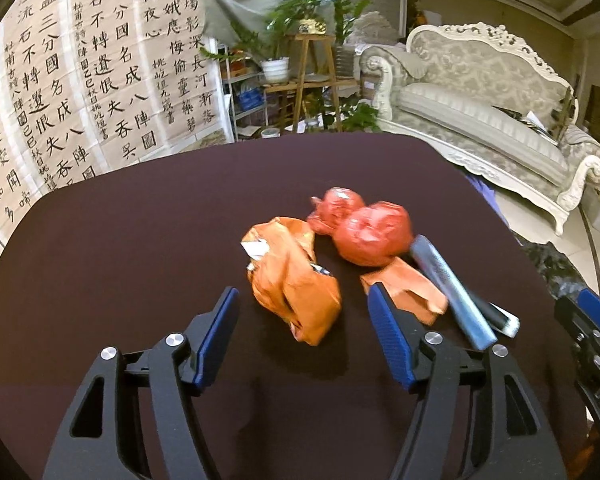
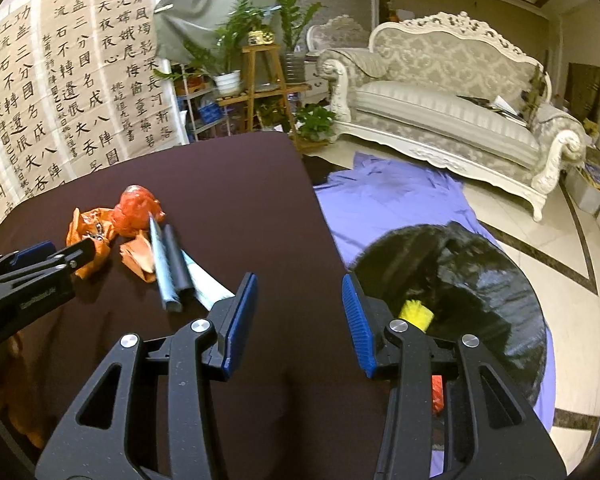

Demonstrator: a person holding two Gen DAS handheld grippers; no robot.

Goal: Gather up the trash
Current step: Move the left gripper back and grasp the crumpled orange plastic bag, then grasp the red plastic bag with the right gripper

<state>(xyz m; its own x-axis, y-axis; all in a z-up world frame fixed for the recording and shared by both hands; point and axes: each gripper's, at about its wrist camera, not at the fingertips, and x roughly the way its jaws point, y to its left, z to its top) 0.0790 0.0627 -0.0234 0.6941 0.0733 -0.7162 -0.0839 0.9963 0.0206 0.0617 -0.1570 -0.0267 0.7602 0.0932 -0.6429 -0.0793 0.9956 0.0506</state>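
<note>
Left gripper (image 1: pixel 302 300) hung with its jaws spread and empty over the crumpled orange wrapper (image 1: pixel 294 284) on the dark table (image 1: pixel 120 240).

Its pads bracketed the wrapper without pressing it; the right gripper (image 2: pixel 300 296) was also parted and empty, out over the table edge toward the black trash bag (image 2: pixel 460 280) on the floor. Two red wrapper balls (image 1: pixel 360 228), a smaller orange scrap (image 1: pixel 408 288) and some grey-blue tubes (image 1: pixel 452 292) lay touching or just beside the wrapper. A close there risked pinching only a loose fold, so the slick foil could slip free, while the right-hand finger could snag the orange scrap and nudge the tubes toward the edge.
</note>
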